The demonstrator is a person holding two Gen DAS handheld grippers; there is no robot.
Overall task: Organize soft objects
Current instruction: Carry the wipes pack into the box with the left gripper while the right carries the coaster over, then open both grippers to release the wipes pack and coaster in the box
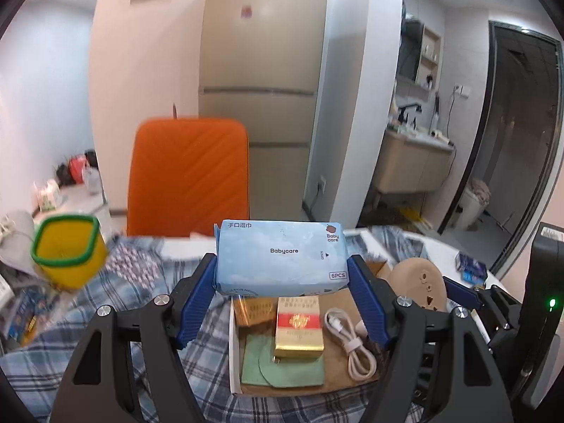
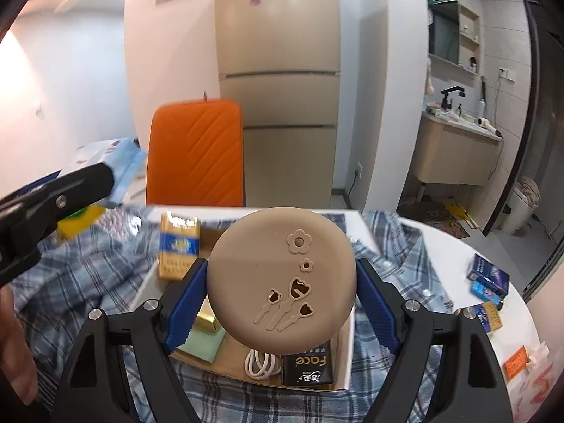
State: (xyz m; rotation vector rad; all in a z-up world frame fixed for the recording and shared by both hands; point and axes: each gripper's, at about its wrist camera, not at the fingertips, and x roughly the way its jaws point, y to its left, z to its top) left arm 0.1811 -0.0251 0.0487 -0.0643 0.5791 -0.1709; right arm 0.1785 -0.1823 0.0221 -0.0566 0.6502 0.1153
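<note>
My left gripper [image 1: 282,275] is shut on a light blue Babycare wet-wipes pack [image 1: 280,257], held above a shallow cardboard box [image 1: 233,352]. The pack also shows at the left of the right wrist view [image 2: 120,169]. My right gripper [image 2: 280,282] is shut on a round tan silicone pad [image 2: 282,275] with flower cut-outs, held over the same box [image 2: 347,345]; the pad shows at the right of the left wrist view [image 1: 419,282]. In the box lie a red-and-gold pack [image 1: 299,328], a white cable [image 1: 352,345], a green cloth [image 1: 282,366] and a black Face pack [image 2: 308,366].
A blue plaid shirt [image 2: 398,246] covers the round white table [image 2: 493,246]. A yellow cup with a green rim [image 1: 67,250] stands at the left. Small blue boxes [image 2: 488,278] lie at the right. An orange chair back [image 1: 190,172] stands behind the table.
</note>
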